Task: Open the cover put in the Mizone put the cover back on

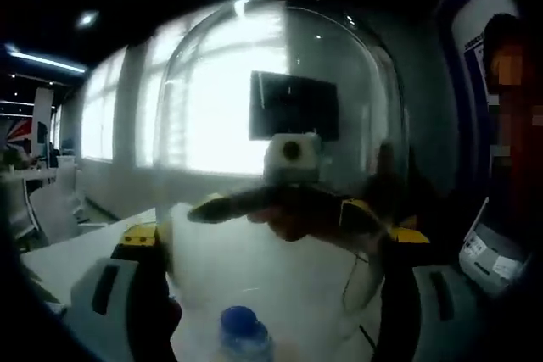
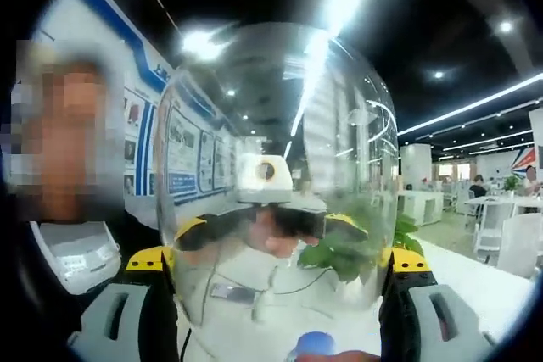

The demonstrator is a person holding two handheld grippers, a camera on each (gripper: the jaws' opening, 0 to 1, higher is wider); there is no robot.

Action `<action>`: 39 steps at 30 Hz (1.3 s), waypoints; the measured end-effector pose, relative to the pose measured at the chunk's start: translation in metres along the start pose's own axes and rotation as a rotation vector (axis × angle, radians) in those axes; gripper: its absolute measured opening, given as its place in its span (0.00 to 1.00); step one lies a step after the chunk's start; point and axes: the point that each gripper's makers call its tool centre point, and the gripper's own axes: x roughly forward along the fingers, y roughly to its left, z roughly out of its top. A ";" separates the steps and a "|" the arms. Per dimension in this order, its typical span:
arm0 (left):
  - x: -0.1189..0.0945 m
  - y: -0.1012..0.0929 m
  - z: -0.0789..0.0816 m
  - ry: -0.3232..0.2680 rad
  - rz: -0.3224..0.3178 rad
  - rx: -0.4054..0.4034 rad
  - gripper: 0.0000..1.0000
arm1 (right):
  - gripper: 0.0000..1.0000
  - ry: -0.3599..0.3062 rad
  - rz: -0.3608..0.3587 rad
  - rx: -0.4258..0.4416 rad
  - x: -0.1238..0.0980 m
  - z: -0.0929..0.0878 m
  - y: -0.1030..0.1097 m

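Two grippers on one clear dome cover (image 1: 280, 125), held up off white table (image 1: 76, 256) from opposite sides. Left gripper (image 1: 276, 311): jaws spread wide at either edge of dome, yellow-tipped, pressed to glass wall — clamped on cover. Right gripper (image 2: 280, 311): same, jaws at both sides of cover (image 2: 271, 167), gripping it. Seen through glass in left gripper view: opposite gripper w/ a hand behind it. Same seen from right gripper view, w/ green plant (image 2: 356, 252) beyond the glass.

Mizone bottle (image 1: 244, 336): blue cap, standing on table below lifted cover, between left jaws at frame bottom. In right gripper view, cap (image 2: 312, 347) just visible at bottom edge, under dome rim. Bottle apart from cover, not enclosed.

Bkgd: bright windows (image 1: 212, 108), dark monitor (image 1: 293, 106), wall posters (image 2: 182, 154), a person at side.
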 end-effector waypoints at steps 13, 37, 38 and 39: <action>0.003 0.018 -0.044 0.010 -0.012 -0.030 0.87 | 0.91 0.020 -0.012 0.028 -0.001 -0.047 -0.015; 0.004 0.037 -0.125 0.054 -0.017 -0.085 0.87 | 0.91 0.033 -0.018 0.088 -0.005 -0.126 -0.030; 0.003 0.037 -0.127 0.053 -0.017 -0.090 0.87 | 0.91 0.031 -0.018 0.094 -0.005 -0.128 -0.031; 0.004 0.038 -0.129 0.053 -0.016 -0.095 0.87 | 0.91 0.030 -0.018 0.098 -0.005 -0.129 -0.031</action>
